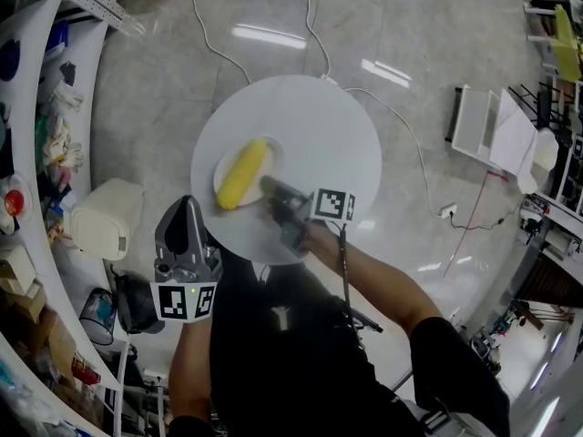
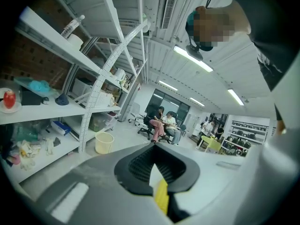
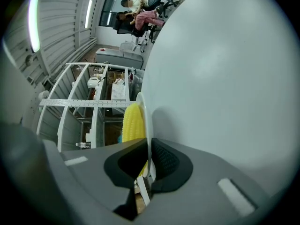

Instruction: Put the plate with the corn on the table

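The right gripper (image 1: 271, 189) pinches the near rim of a small white plate (image 1: 274, 157), its jaws closed on the thin edge. A yellow corn cob (image 1: 242, 173) lies lengthwise across the plate. The plate is low over the left half of the round white table (image 1: 328, 116) and casts a shadow there; whether it touches cannot be told. The left gripper (image 1: 187, 235), jaws together and empty, hangs off the table's near-left edge. Beyond, glossy grey floor (image 1: 437, 35) lies open, crossed by a white cable (image 1: 405, 130). Cluttered shelves (image 1: 36, 153) crowd the left.
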